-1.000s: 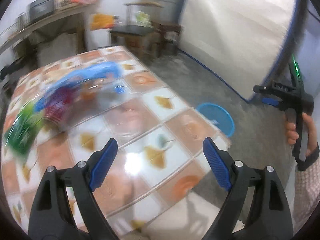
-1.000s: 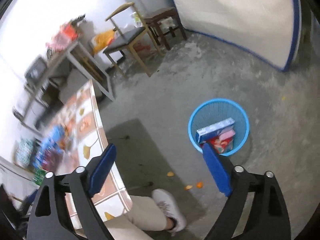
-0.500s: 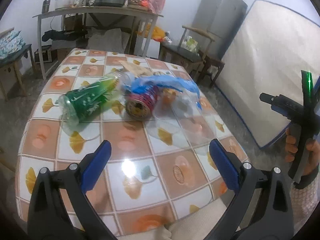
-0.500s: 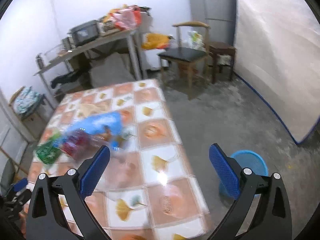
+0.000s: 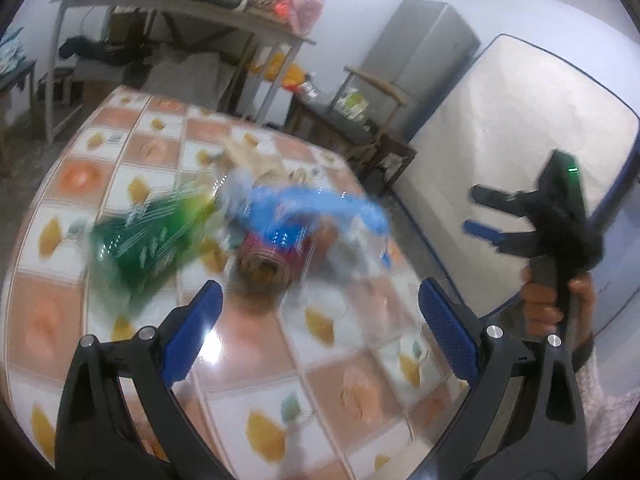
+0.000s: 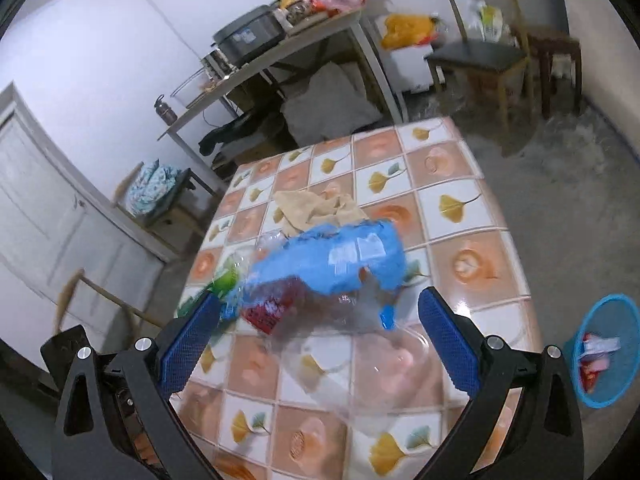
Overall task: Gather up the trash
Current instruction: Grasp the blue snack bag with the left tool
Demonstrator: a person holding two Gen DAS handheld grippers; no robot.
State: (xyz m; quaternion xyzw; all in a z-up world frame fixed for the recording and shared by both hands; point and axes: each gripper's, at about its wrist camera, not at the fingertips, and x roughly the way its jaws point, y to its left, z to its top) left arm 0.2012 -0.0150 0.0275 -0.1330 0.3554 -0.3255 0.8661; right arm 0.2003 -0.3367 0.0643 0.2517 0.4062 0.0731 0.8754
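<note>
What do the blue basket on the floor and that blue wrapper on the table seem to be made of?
The blue basket looks like rigid moulded plastic: its wall is a see-through mesh. The blue wrapper seems thin glossy plastic film, crumpled, with a printed label; motion blur leaves this uncertain.

A lived-in room of a home, used for eating and storage. A table (image 6: 460, 216) with a leaf-patterned oilcloth stands on a bare concrete floor (image 6: 560, 184). A wooden chair (image 6: 480, 52), a grey fridge (image 5: 420, 60) and a mattress (image 5: 512, 152) leaning on the wall stand around it, and a side table (image 6: 304, 36) carries a cooker (image 6: 248, 36) and bags. A white panelled door (image 6: 36, 216) is at the left.
</note>
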